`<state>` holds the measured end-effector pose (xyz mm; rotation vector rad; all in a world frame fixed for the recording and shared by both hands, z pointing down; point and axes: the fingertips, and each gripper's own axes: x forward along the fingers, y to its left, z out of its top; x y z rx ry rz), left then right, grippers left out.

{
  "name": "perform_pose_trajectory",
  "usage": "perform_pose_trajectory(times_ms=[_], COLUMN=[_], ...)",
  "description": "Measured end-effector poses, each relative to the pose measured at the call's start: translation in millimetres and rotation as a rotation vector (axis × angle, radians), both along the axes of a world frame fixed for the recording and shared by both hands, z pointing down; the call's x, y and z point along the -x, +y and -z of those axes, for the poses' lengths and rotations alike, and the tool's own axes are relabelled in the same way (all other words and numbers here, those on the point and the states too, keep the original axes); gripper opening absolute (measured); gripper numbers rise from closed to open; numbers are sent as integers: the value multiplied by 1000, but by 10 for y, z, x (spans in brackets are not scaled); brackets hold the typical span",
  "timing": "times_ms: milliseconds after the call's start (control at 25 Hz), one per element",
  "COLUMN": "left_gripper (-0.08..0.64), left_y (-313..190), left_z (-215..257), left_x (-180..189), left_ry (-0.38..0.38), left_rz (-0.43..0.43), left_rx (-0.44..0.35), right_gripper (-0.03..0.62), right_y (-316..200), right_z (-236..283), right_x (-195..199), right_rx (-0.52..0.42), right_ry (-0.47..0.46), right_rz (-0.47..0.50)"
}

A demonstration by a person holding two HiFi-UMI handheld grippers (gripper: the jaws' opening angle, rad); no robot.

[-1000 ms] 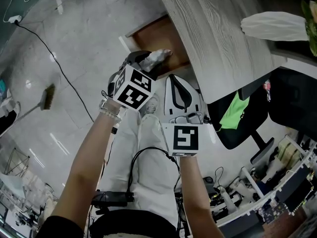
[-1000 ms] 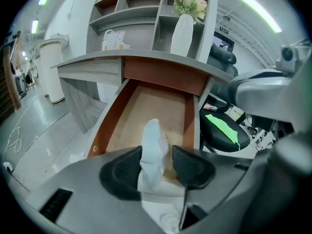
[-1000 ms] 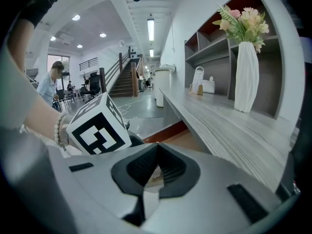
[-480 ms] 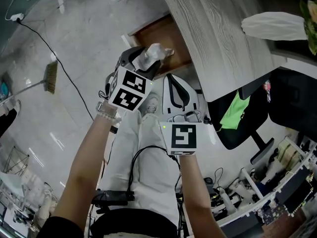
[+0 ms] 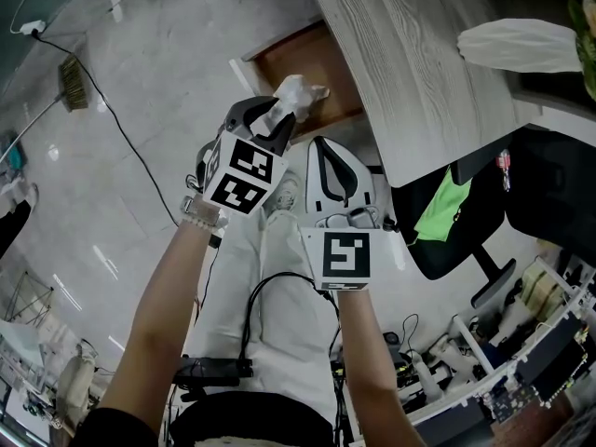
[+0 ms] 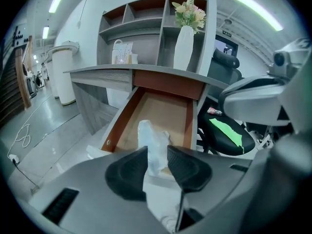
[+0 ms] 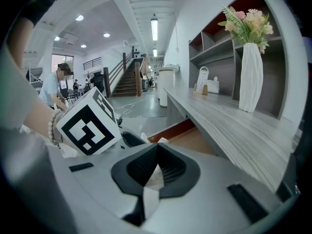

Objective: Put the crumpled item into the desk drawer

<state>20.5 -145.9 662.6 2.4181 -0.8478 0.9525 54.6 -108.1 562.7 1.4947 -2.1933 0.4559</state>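
Closing onto crumpled item (image 6: 152, 141), left gripper (image 6: 157, 161) overhangs desk drawer (image 6: 168, 108) (right gripper (image 7: 155, 165) pinched together).

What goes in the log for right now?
left gripper: jaws just closed further on crumpled item | place: at open drawer, not dropped | right gripper: shut, empty

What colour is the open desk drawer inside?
The drawer has a tan floor and reddish-brown sides; clearest in the left gripper view.

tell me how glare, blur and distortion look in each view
Head view: sharp, with bright glare patches on the shiny floor. Left gripper view: fisheye with dark corners, yet the crumpled item and drawer are crisp. Right gripper view: same fisheye rim, evenly lit, vase sharp.
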Motion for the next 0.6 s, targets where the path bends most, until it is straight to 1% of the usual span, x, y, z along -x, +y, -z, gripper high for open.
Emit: perform_pose_trajectory(times_ms=[160, 280, 440, 520, 600], left_gripper=[138, 155, 163, 141, 87], left_y=[22, 3, -27, -31, -28], left_z=[-82, -121, -81, -29, 37], left_x=[-16, -23, -27, -11, 18], left_ry=[-16, -25, -24, -19, -16], left_rz=[-12, -13, -7, 4, 18], left_rx=[22, 28, 13, -5, -27], right_gripper=[3, 3, 3, 3, 3], right_y=[27, 45, 59, 61, 55], right_z=[-27, -42, -34, -16, 15], right_x=[-21, -38, -48, -43, -41], right_rx=[6, 10, 9, 7, 0], right_ry=[0, 2, 3, 4, 6], right_rz=[-7, -8, -8, -8, -5])
